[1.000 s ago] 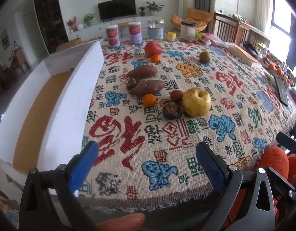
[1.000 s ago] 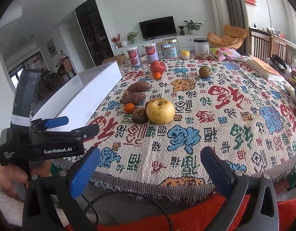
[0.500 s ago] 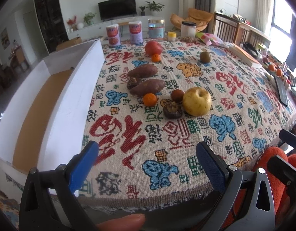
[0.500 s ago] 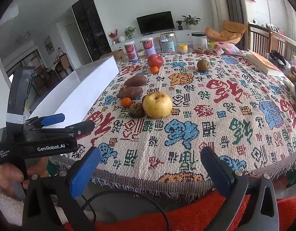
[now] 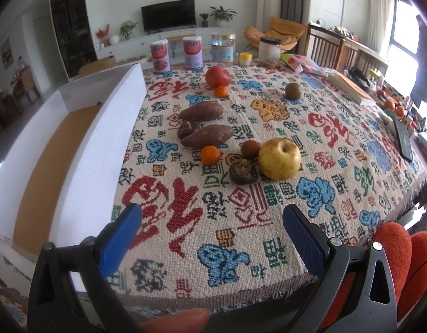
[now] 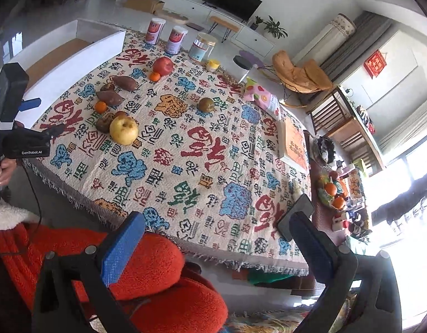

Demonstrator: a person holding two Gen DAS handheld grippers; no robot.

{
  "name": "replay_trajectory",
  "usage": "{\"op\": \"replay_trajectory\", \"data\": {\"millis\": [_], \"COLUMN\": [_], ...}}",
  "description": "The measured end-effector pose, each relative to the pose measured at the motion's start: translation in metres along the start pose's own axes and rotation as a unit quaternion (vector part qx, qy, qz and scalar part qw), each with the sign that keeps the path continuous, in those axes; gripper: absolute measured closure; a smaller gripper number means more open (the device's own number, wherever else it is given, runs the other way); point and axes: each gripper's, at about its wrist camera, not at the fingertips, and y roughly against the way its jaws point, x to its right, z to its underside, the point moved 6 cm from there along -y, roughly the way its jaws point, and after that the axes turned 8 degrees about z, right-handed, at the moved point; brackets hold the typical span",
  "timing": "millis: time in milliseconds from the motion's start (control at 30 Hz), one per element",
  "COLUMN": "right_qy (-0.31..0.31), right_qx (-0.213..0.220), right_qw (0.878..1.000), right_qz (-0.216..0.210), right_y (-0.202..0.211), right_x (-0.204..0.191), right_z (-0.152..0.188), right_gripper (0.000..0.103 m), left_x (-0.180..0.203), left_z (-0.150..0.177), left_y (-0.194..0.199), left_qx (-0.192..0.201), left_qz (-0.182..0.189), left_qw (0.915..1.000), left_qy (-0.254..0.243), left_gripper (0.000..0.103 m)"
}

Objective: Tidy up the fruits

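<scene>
Fruit and vegetables lie on the patterned tablecloth (image 5: pixel 338 149): a yellow apple (image 5: pixel 279 158), a small orange (image 5: pixel 210 155), two sweet potatoes (image 5: pixel 207 136), a dark mushroom-like piece (image 5: pixel 243 171), a red apple (image 5: pixel 217 76) with a second small orange (image 5: pixel 221 91), and a green-brown fruit (image 5: pixel 292 91). My left gripper (image 5: pixel 212 237) is open and empty over the table's near edge. My right gripper (image 6: pixel 216 249) is open and empty, held off the table's near edge above my red-clad knees; the yellow apple also shows in the right wrist view (image 6: pixel 123 130).
A long white box (image 5: pixel 74 144) with a brown floor stands at the table's left edge. Tins and jars (image 5: pixel 191 52) line the far edge. A book (image 6: pixel 293 144) and a black phone (image 6: pixel 295 215) lie at the right side.
The right gripper has swung right and tilted, and pulled back from the table. The left gripper has barely moved. Both stay open.
</scene>
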Motion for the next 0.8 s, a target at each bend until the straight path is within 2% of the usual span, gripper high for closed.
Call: {"op": "replay_trajectory", "data": {"millis": [67,133,267,333,400,433,500,567,633,733,800], "right_qy": [-0.05,-0.117,-0.262,-0.302,-0.291,-0.273,-0.257,-0.257,-0.261,-0.281,-0.292], "right_qx": [0.017,0.04,0.054,0.057,0.054,0.061,0.086,0.096,0.083,0.072,0.069], "right_qw": [0.996,0.986,0.952,0.938,0.942,0.948,0.953,0.953,0.952,0.945,0.941], "right_qz": [-0.066,-0.112,-0.15,-0.161,-0.159,-0.151,-0.137,-0.129,-0.134,-0.148,-0.156], "right_y": [-0.023,-0.052,-0.108,-0.118,-0.12,-0.117,-0.108,-0.105,-0.111,-0.12,-0.122], "right_x": [-0.027,-0.054,-0.1,-0.115,-0.131,-0.137,-0.138,-0.137,-0.137,-0.131,-0.128], "right_z": [0.004,0.008,0.02,0.026,0.029,0.028,0.025,0.025,0.026,0.03,0.033], "right_gripper": [0.0,0.0,0.0,0.0,0.0,0.0,0.0,0.0,0.0,0.0,0.0], "left_x": [-0.002,-0.008,-0.023,-0.029,-0.033,-0.034,-0.032,-0.029,-0.028,-0.033,-0.037], "left_z": [0.007,0.013,0.02,0.023,0.028,0.031,0.034,0.036,0.038,0.037,0.037], "left_y": [-0.008,-0.016,-0.035,-0.046,-0.056,-0.061,-0.072,-0.083,-0.093,-0.096,-0.096], "left_qx": [-0.012,-0.022,-0.03,-0.035,-0.042,-0.044,-0.054,-0.065,-0.078,-0.071,-0.063], "left_qz": [-0.007,-0.017,-0.03,-0.029,-0.027,-0.027,-0.03,-0.03,-0.031,-0.011,-0.016], "left_qw": [0.9999,0.9996,0.9991,0.9988,0.9983,0.9982,0.9976,0.9972,0.9963,0.9967,0.9968], "left_qy": [-0.006,-0.006,0.007,0.02,0.029,0.032,0.029,0.022,0.017,0.039,0.046], "left_gripper": [0.001,0.001,0.001,0.001,0.001,0.001,0.001,0.001,0.0,0.0,0.0]}}
